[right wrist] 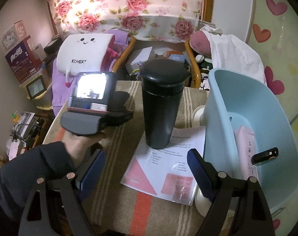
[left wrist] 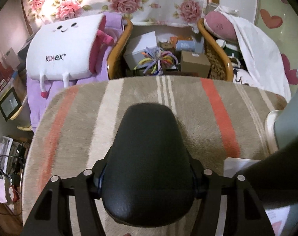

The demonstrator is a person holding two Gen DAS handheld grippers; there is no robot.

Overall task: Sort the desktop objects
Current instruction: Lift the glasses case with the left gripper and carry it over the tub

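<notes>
In the left wrist view my left gripper [left wrist: 148, 179] is shut on a black, rounded, leathery case [left wrist: 147, 157], held above the striped table cloth [left wrist: 86, 122]. The blue pads show at both sides of the case. In the right wrist view my right gripper [right wrist: 146, 167] is open and holds nothing. Just ahead of it a tall black tumbler [right wrist: 161, 106] with a lid stands upright on a printed sheet [right wrist: 164, 169]. A hand [right wrist: 80, 143] holds the left gripper to the tumbler's left. A light blue basket [right wrist: 247, 106] at right holds a pink pack [right wrist: 245, 151] and a small black item [right wrist: 265, 155].
White round pieces [right wrist: 199, 116] lie by the basket's foot. Beyond the table's far edge are rattan chairs [left wrist: 119, 45], a white plush cushion [left wrist: 64, 47], boxes and colourful cords [left wrist: 158, 59]. The basket [left wrist: 286, 118] and tumbler [left wrist: 276, 177] crowd the left gripper's right side.
</notes>
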